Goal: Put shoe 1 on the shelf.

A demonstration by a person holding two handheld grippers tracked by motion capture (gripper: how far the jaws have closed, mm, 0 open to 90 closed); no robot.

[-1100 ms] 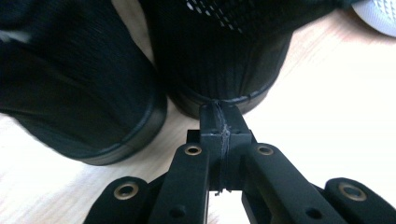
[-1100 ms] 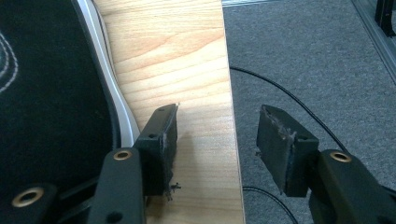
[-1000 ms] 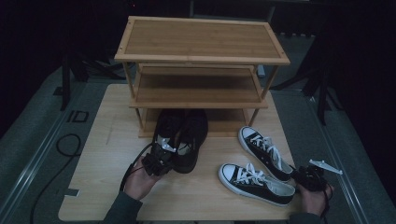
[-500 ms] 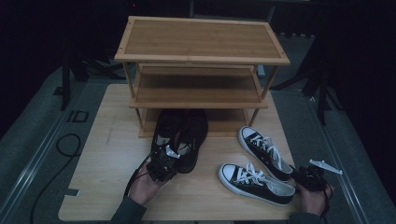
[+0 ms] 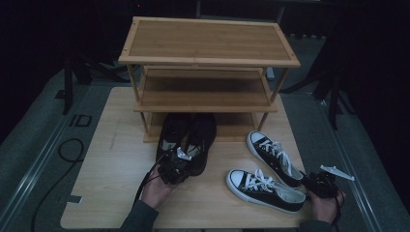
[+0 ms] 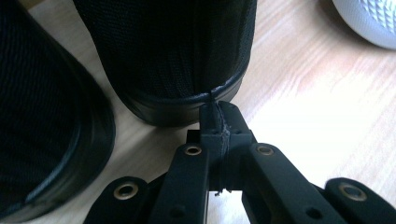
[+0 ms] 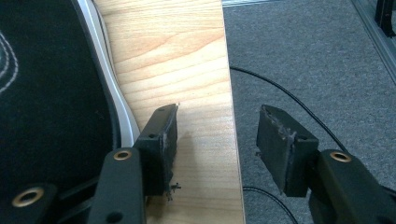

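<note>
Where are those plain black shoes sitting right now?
In the high view the black shoes sit side by side at the table's middle, toes tucked under the wooden rack's bottom shelf, left of the white-laced sneakers, with the left tongs at their heels.

Probably lab or studio: dark surrounds, grey carpet [image 5: 43, 145], tripod legs [image 5: 333, 96], floor cable [image 5: 67, 150].

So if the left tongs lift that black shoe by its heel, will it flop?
Probably sags a bit: the black shoe has a soft mesh upper. Its rubber rim looks stiff, so the heel should hold shape. Likely light, toe may droop.
</note>
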